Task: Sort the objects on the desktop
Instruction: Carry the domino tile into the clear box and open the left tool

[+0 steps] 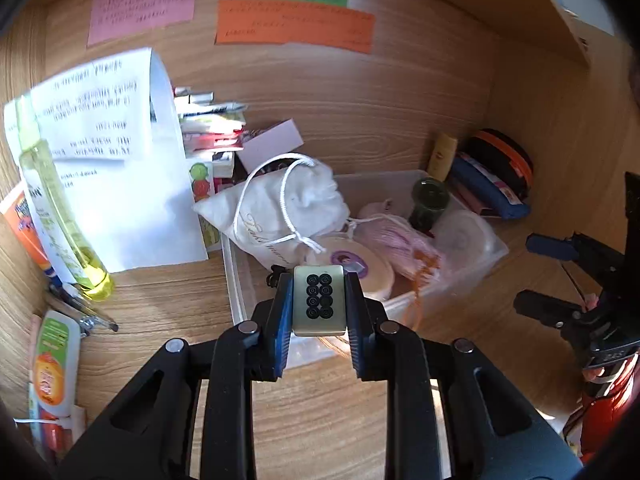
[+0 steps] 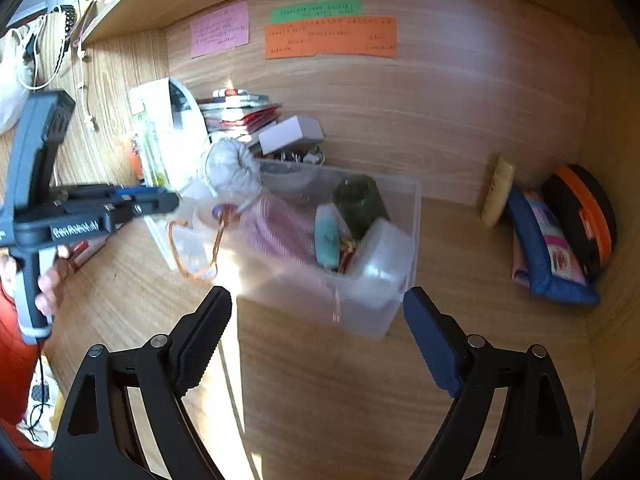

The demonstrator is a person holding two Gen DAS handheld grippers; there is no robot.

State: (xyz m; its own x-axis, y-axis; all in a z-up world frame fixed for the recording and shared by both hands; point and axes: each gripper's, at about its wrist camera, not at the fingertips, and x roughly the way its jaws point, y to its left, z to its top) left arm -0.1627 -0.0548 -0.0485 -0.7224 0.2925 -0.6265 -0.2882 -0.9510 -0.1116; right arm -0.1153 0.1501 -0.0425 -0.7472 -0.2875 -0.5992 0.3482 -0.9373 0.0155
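Observation:
My left gripper (image 1: 319,276) is shut on a pale mahjong tile (image 1: 319,300) with eight black circles, held just above the near rim of a clear plastic bin (image 1: 236,280). The bin holds a white drawstring pouch (image 1: 280,208), a round cream tin (image 1: 360,268), a pink tassel (image 1: 396,236) and a dark green jar (image 1: 430,200). My right gripper (image 2: 318,300) is open and empty, a little in front of the bin (image 2: 380,316). The left gripper (image 2: 120,204) shows at the bin's left end in the right wrist view.
Papers (image 1: 112,160), a yellow-green tube (image 1: 60,208), pens and packets crowd the desk's left. A blue pouch (image 2: 548,248), an orange-rimmed black case (image 2: 584,216) and a tan tube (image 2: 496,192) lean in the right corner. Sticky notes (image 2: 332,36) hang on the back wall.

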